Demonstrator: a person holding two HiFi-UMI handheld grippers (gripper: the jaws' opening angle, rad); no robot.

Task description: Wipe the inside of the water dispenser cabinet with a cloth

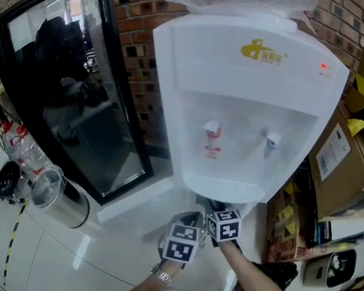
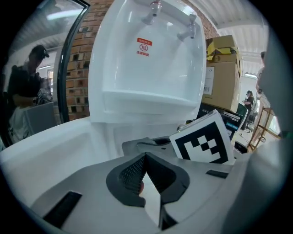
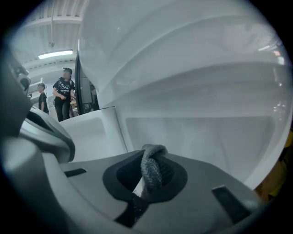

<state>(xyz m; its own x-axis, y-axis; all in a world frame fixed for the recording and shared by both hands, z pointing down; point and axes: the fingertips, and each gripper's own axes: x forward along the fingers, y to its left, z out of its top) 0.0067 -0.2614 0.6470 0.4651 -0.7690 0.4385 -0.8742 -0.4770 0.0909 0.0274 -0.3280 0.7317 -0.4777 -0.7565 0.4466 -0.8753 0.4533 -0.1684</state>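
The white water dispenser (image 1: 247, 96) stands against a brick wall, with a red tap (image 1: 213, 133) and a white tap (image 1: 270, 140) over its drip tray (image 1: 225, 189). Both grippers sit low in front of it, just under the tray. Their marker cubes (image 1: 181, 242) (image 1: 224, 225) nearly touch, and the tips are hidden in the head view. My right gripper (image 3: 149, 161) is shut on a grey cloth (image 3: 152, 168) and points at the white recessed cabinet wall (image 3: 197, 137). My left gripper (image 2: 145, 157) is shut with nothing in it, beside the right gripper's cube (image 2: 203, 142).
A black-framed glass door (image 1: 68, 90) stands to the left, with a steel bin (image 1: 60, 198) below it. A white panel (image 1: 134, 202) juts out low at the dispenser's left. Cardboard boxes (image 1: 342, 159) crowd the right side. A person (image 3: 64, 93) stands far behind.
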